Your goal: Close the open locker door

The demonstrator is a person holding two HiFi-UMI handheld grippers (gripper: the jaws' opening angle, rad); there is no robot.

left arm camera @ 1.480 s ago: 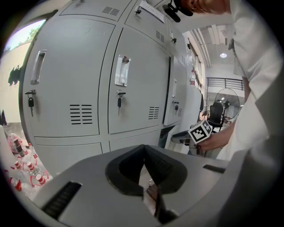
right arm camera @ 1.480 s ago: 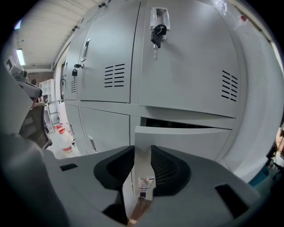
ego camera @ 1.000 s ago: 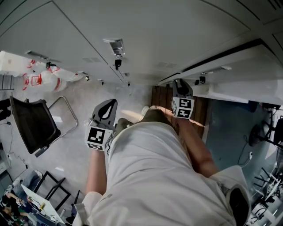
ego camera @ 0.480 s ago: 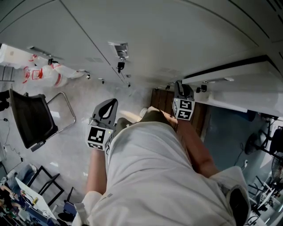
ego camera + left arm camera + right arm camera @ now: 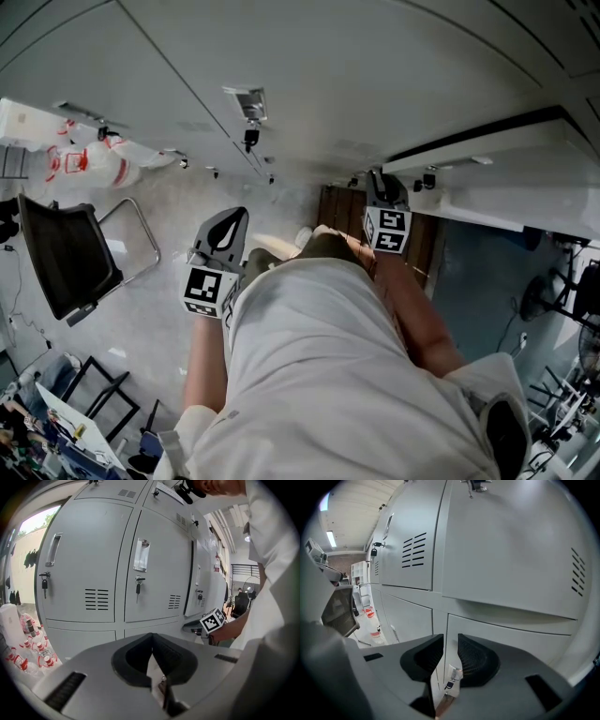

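Left gripper (image 5: 152,651) pressed together | right gripper (image 5: 449,656) just narrowed, slightly spread (nothing between) | risk: glancing push leaves locker door (image 5: 199,585) ajar.

A workplace locker room: rows of grey metal lockers (image 5: 93,564), a black chair (image 5: 66,258), bottled water packs (image 5: 94,167).

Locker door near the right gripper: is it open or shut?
Open. The locker door stands out from the locker row, with a dark gap along its edge.
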